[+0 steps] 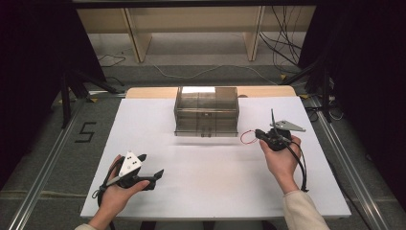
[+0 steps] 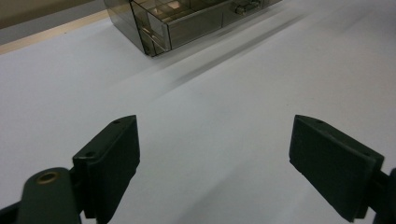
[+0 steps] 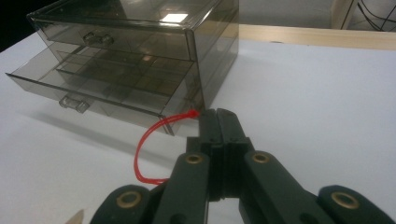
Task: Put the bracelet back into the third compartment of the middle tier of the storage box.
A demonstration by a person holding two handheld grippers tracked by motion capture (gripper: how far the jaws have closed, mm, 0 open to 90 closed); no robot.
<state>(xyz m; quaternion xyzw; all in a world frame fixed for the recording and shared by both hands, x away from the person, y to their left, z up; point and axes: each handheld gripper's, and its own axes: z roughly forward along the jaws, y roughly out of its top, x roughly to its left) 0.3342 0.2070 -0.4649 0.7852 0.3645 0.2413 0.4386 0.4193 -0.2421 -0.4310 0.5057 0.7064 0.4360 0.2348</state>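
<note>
A black "5" [image 1: 86, 132] — marked on the grey floor [image 1: 57, 158] left of the table

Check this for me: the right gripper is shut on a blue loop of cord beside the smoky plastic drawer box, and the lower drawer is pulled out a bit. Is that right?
Not quite: the loop of cord is red, not blue, as the right gripper view shows. The rest holds: the right gripper is shut on it beside the drawer box, whose lower drawer stands pulled out a bit.
</note>
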